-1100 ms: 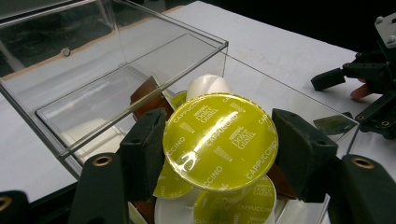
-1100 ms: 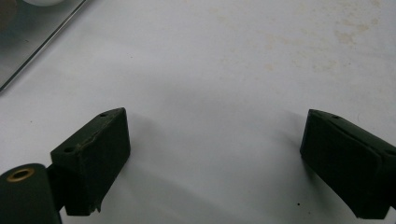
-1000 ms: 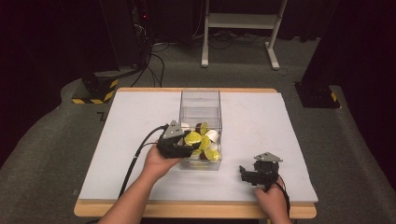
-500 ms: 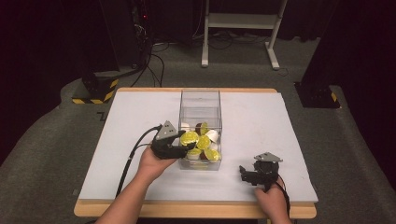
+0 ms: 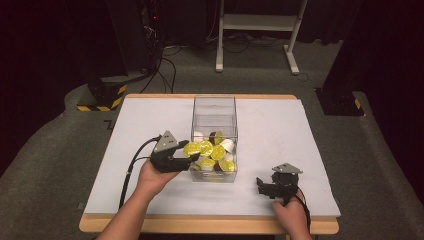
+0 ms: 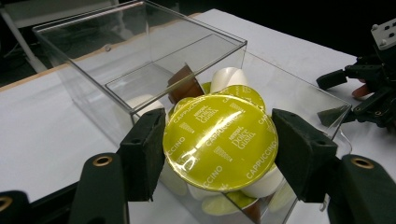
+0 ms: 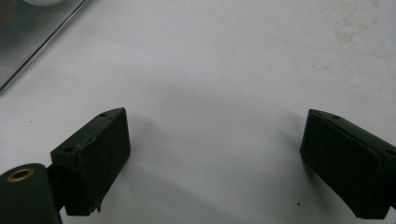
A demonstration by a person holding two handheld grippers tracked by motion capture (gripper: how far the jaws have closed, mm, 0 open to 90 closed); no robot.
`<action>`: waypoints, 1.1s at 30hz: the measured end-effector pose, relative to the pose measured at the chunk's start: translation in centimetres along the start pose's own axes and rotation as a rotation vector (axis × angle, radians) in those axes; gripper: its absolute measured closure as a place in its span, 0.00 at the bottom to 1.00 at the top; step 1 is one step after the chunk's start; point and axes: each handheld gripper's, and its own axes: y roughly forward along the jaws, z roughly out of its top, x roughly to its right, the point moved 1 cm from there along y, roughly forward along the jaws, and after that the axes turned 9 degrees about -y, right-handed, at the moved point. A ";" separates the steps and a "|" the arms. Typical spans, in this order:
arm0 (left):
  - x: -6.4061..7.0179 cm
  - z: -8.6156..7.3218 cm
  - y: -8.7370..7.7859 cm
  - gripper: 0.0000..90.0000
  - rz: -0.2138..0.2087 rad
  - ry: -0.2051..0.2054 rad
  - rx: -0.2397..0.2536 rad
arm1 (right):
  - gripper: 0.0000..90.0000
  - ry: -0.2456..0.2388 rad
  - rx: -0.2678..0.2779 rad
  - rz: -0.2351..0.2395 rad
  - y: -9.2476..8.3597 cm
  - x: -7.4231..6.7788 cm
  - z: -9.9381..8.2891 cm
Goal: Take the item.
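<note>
The person's left forearm enters from the bottom edge and angles up and to the right, the left hand wrapped around the body of the black left hand-held gripper. That tool lies roughly level, pointing right, its grey three-cornered plate on top and its cable looping back to the left. In the left gripper view its two black pads are pressed against opposite edges of a round lime-green foil-lidded capsule. The right hand sits low at the near edge, holding the black right hand-held gripper pointing left. In the right gripper view its pads stand wide apart, with nothing between them.
</note>
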 end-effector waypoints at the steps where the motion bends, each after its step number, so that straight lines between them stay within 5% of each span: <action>1: -0.1 0.0 -0.2 0.42 0.004 -0.005 0.005 | 0.09 0.000 0.000 0.000 0.0 0.0 0.0; 33: -4.2 -0.1 -2.6 0.42 0.104 -0.012 0.021 | 0.09 0.000 0.002 0.000 0.0 0.0 0.0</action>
